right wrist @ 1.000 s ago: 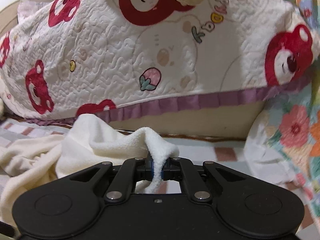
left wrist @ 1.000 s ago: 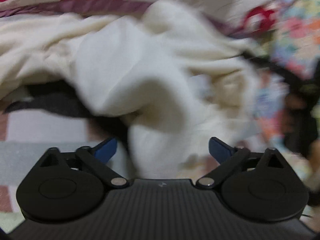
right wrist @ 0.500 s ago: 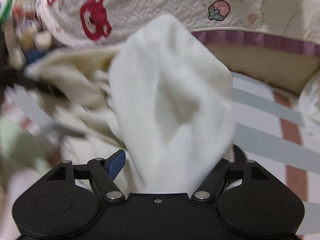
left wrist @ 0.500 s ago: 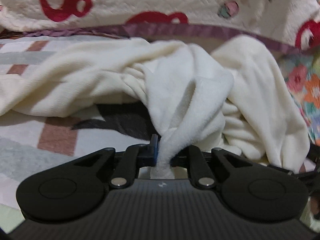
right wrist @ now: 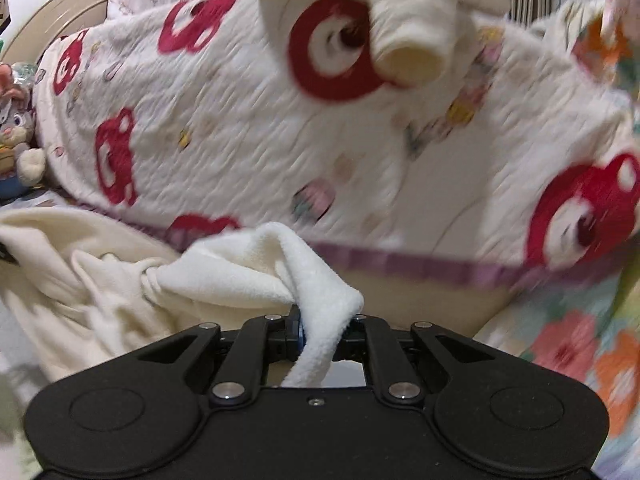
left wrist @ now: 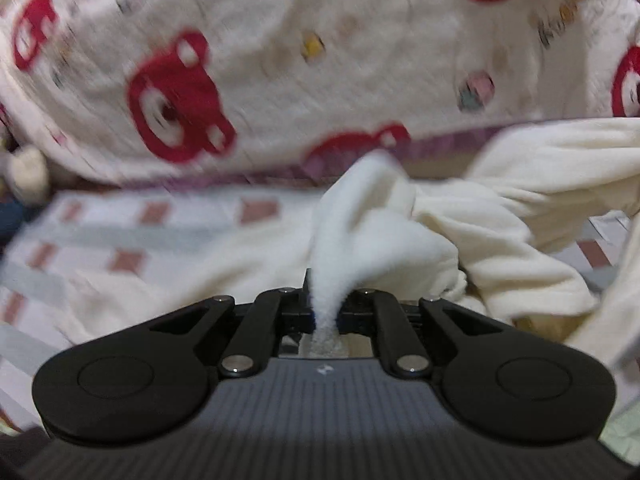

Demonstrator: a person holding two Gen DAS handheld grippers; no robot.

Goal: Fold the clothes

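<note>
A cream fleece garment (left wrist: 500, 240) lies bunched on the striped bed sheet (left wrist: 120, 236). In the left wrist view, my left gripper (left wrist: 325, 312) is shut on a raised fold of it, and the cloth trails off to the right. In the right wrist view, my right gripper (right wrist: 320, 332) has its jaws closing tight on another fold of the same garment (right wrist: 224, 272), with the pads pressing on the cloth. The rest of the fleece hangs away to the left. Both views are blurred by motion.
A white quilt with red bears and a purple hem (right wrist: 240, 120) is heaped close behind the garment. A rolled cream cloth (right wrist: 412, 32) lies on top of it. A floral fabric (right wrist: 580, 352) is at the right and a plush toy (right wrist: 16, 128) at the far left.
My left gripper went from open to shut on a fleece fold and lifted it. The right let go of its fold, opened, then closed on another fold and rose.
</note>
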